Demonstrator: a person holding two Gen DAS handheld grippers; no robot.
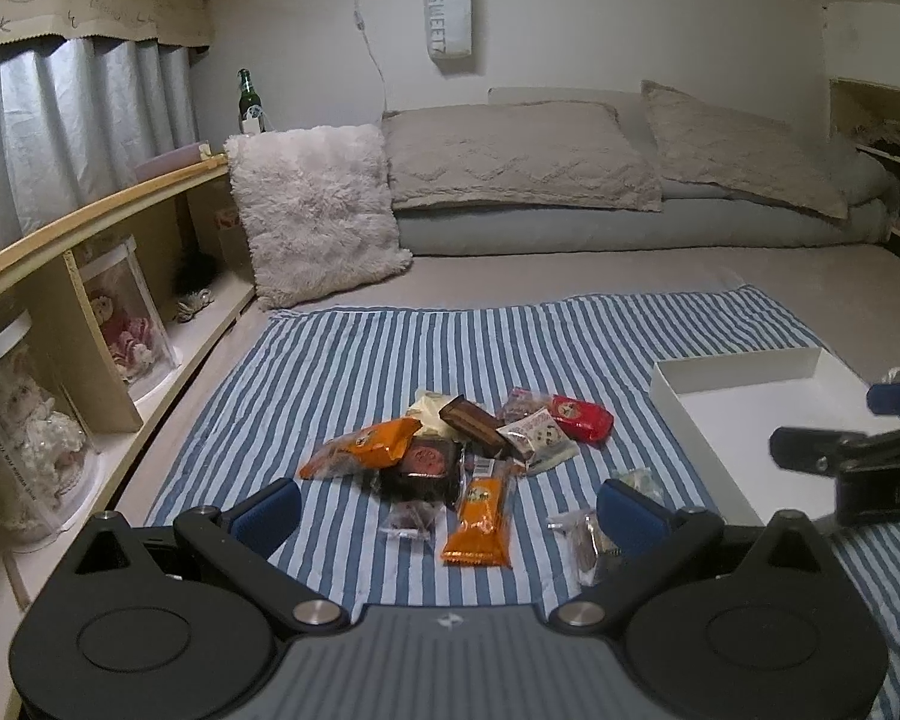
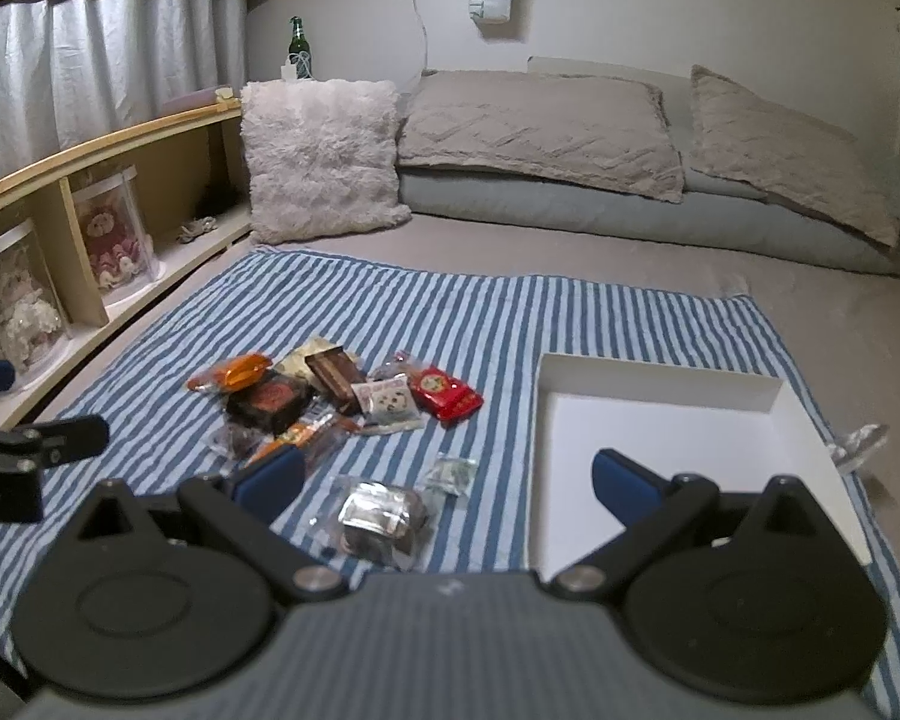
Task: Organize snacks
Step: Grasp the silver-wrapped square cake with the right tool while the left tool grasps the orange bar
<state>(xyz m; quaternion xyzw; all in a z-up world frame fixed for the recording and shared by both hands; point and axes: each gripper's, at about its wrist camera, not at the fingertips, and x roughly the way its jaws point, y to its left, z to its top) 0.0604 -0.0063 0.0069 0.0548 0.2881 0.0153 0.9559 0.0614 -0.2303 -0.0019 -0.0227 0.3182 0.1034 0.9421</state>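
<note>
A pile of wrapped snacks lies on a blue-and-white striped cloth (image 1: 342,360) on a bed. It includes an orange packet (image 1: 360,447), a dark square packet (image 1: 427,465), a brown bar (image 1: 471,426), a red packet (image 1: 579,417) and an orange bar (image 1: 480,513). A white open box (image 1: 744,414) stands to the right; inside, only bare white floor shows. My left gripper (image 1: 447,510) is open and empty, just short of the pile. My right gripper (image 2: 447,477) is open and empty, above a clear-wrapped snack (image 2: 378,513), with the white box (image 2: 660,420) at its right finger.
Pillows (image 1: 510,156) and a fluffy cushion (image 1: 318,210) lie at the bed's head. A wooden shelf (image 1: 90,276) with dolls in clear tubs runs along the left. A green bottle (image 1: 249,102) stands on the shelf corner. The right gripper (image 1: 858,444) shows over the box.
</note>
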